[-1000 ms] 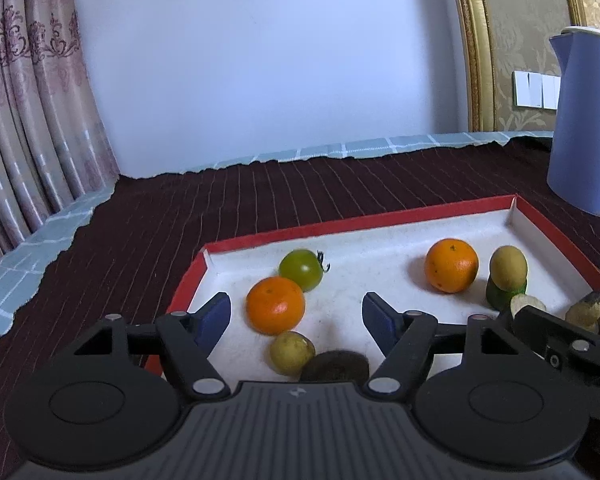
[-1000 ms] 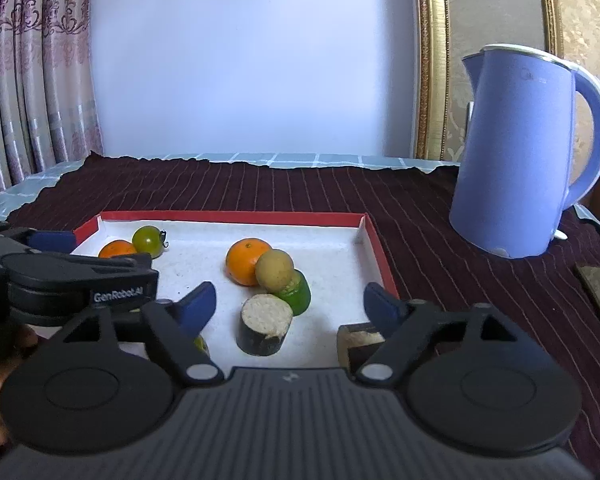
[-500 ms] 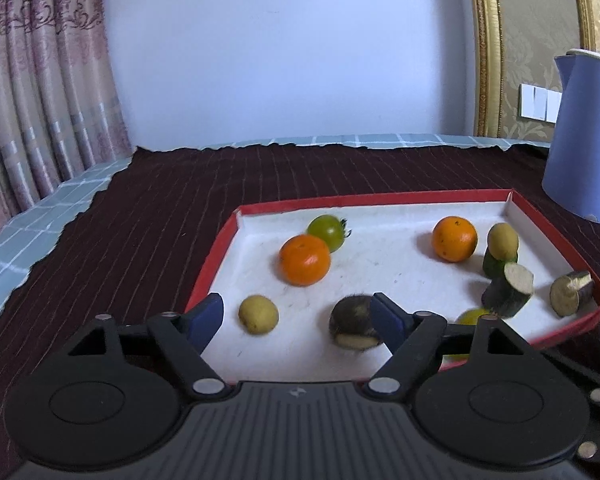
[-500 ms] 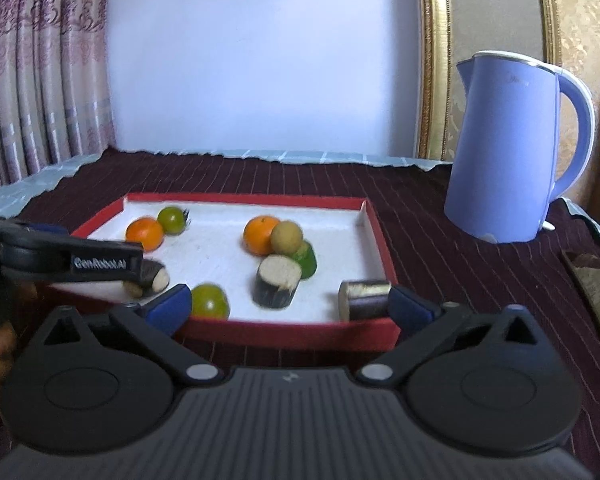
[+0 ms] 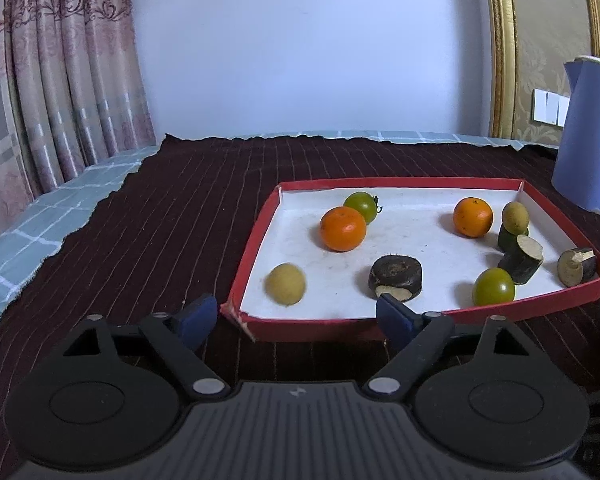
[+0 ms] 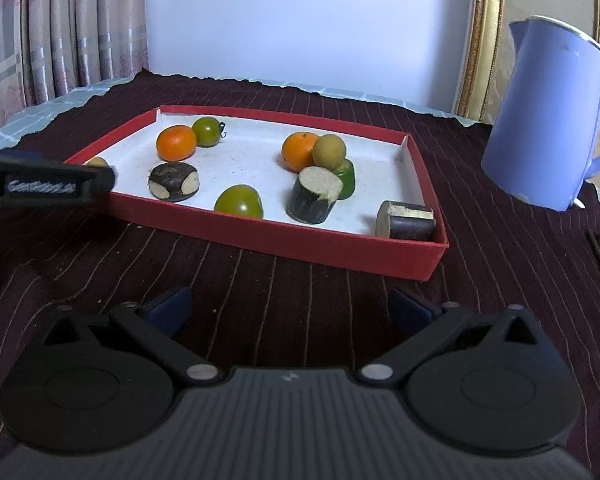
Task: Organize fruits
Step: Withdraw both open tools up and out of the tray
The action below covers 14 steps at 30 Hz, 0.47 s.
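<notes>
Left wrist view: the left hand-held gripper (image 5: 296, 318) hangs just short of the near edge of the red tray (image 5: 252, 240), its jaws opening with nothing between them but the dark striped cloth (image 5: 160, 220) covering the surface. The tray's near left corner sits roughly between the blue fingertips (image 5: 198, 314).

All the fruit lies inside the tray. At the left end are a small yellow fruit (image 5: 286, 284), an orange (image 5: 343, 229) and, touching it from behind, a green tomato (image 5: 362, 207). A dark stubby cut piece (image 5: 396, 278) lies near the middle front. Toward the right are a second orange (image 5: 473, 217), a yellow-brown fruit (image 5: 515, 218) resting against a green one, a second green tomato (image 5: 493, 287) at the front, and two dark cylinders with pale cut ends (image 5: 522, 258).

From the right wrist, the right hand-held gripper (image 6: 290, 306) stands wide open and empty over the cloth, well clear of the tray's front wall. A blue kettle (image 6: 548, 120) stands on the cloth to the tray's right.
</notes>
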{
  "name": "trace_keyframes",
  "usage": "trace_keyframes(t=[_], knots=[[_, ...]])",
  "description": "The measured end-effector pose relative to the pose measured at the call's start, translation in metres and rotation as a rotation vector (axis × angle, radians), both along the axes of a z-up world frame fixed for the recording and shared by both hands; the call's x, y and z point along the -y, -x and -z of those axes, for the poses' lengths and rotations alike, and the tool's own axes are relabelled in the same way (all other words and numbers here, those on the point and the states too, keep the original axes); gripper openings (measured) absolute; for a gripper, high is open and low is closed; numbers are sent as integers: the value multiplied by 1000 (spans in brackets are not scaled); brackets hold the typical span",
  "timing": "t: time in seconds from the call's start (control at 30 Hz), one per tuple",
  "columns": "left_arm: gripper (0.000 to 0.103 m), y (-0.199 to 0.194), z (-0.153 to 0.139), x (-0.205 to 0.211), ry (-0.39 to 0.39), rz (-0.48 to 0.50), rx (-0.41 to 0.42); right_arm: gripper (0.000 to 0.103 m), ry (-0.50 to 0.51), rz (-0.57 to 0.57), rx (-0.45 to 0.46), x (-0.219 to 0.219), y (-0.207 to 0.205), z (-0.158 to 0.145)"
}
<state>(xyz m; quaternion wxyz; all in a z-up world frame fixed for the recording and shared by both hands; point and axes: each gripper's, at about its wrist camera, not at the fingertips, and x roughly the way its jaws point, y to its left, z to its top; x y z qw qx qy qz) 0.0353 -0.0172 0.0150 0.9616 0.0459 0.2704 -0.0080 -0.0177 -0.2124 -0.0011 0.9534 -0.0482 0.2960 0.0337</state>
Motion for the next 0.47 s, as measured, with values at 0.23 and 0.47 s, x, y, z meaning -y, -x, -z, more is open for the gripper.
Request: trace_keyframes(t=[0.23, 0.47], knots=[[87, 7, 7, -1, 2, 9, -21, 103, -1, -8, -27, 5, -10, 2], [87, 8, 18, 2, -15, 25, -43, 103, -44, -19, -48, 11, -18, 8]])
